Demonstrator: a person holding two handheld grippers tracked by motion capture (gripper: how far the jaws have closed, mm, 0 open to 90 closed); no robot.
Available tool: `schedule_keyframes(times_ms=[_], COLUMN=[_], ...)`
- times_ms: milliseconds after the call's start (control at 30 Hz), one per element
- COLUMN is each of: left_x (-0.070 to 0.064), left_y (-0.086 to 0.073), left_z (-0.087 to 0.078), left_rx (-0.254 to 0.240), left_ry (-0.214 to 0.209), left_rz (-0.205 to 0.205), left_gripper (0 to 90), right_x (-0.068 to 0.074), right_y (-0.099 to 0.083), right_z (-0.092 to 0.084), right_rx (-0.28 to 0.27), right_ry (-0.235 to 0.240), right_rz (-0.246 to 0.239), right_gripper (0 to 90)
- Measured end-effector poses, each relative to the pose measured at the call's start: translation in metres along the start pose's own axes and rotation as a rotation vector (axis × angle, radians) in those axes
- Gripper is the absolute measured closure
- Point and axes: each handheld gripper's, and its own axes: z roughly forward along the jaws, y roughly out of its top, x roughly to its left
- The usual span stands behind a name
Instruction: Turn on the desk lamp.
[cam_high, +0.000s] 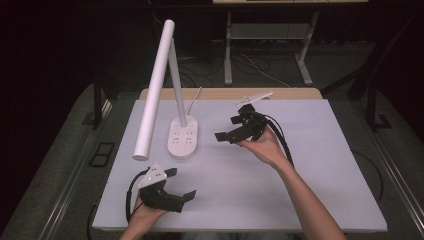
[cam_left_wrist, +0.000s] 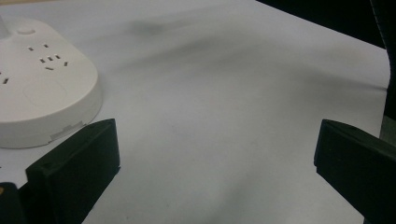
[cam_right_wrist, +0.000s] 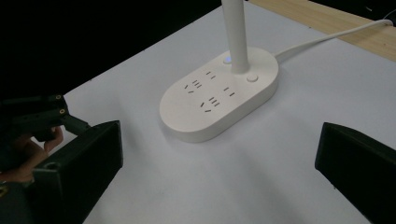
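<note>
A white desk lamp stands on the white table top (cam_high: 300, 165). Its oval base (cam_high: 182, 137) carries several sockets, and its long tube head (cam_high: 154, 90) slants down to the left. My left gripper (cam_high: 181, 183) is open near the front left edge, jaws pointing right, nothing between them. Over the table's middle, right of the base, my right gripper (cam_high: 227, 127) is open and empty, pointing left at it. The base (cam_left_wrist: 42, 88) lies just beyond the left gripper (cam_left_wrist: 217, 168). The base (cam_right_wrist: 219, 100) and stem (cam_right_wrist: 236, 32) lie ahead of the right gripper (cam_right_wrist: 219, 172).
A white cable (cam_right_wrist: 327, 39) runs from the base toward the wooden back edge (cam_high: 225, 93). A small white flat bar (cam_high: 255, 98) lies at that edge. Metal stand legs (cam_high: 228, 50) and cables are on the floor beyond. The left gripper (cam_right_wrist: 32, 116) is also seen from the right one.
</note>
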Motion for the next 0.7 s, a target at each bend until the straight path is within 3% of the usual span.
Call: schedule_keyframes(times_ms=[700], left_x=[0.001], left_y=[0.0], left_z=[-0.002], left_rx=[-0.008], left_ry=[0.002], left_rz=[0.001], left_gripper=[0.0], right_x=[-0.025], right_y=[0.024], right_z=[0.044], right_rx=[0.023], right_ry=[-0.007], right_rz=[0.04], right_gripper=[0.5])
